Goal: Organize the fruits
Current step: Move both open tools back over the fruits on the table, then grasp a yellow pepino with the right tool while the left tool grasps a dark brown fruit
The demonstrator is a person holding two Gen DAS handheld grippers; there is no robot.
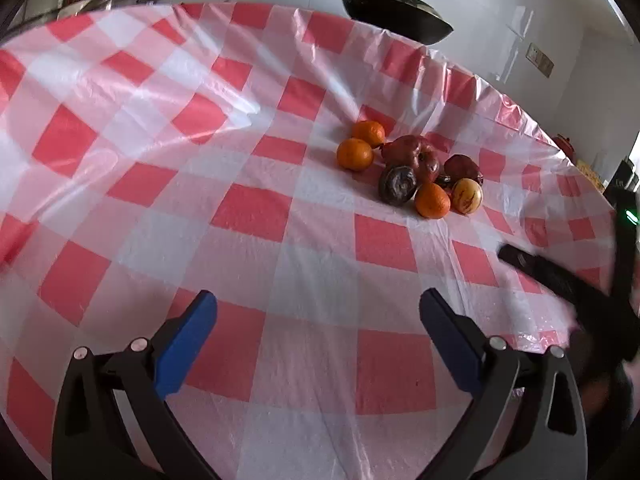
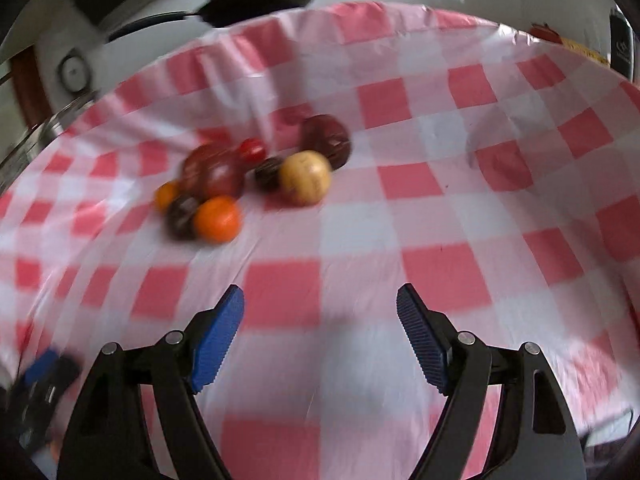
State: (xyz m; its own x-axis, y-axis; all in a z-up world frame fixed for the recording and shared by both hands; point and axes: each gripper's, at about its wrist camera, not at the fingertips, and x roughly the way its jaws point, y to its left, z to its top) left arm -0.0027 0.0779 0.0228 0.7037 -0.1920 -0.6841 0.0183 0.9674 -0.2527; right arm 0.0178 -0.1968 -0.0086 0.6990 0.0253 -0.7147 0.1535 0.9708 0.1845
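Left wrist view: the cluster of fruits sits on the red-and-white checked plastic tablecloth, toward the far right part of the table. It holds three round orange mandarins, a large lumpy red pomegranate, a dark wrinkled round fruit, a dark red fruit and a yellow, red-streaked round fruit. The pieces touch or lie just beside one another.

Open cloth surrounds the cluster on the near and left sides. The far table edge, where the cloth is gathered in folds, runs near the cluster on the far and right sides.

The left gripper hangs over bare cloth, well short of the cluster, its blue-padded jaws spread wide with nothing between them. The right gripper is likewise short of the cluster, over bare cloth, jaws standing apart and empty.

Right wrist view is blurred by motion; fruit outlines smear, and a small red fruit behind the pomegranate cannot be identified. In the left wrist view, the right gripper shows only as a dark blurred shape to the right of the cluster, cut off at the frame edge.

Beyond the far edge, behind the cluster, a black frying pan stands against a white wall. Nothing lies between either gripper and the cluster.
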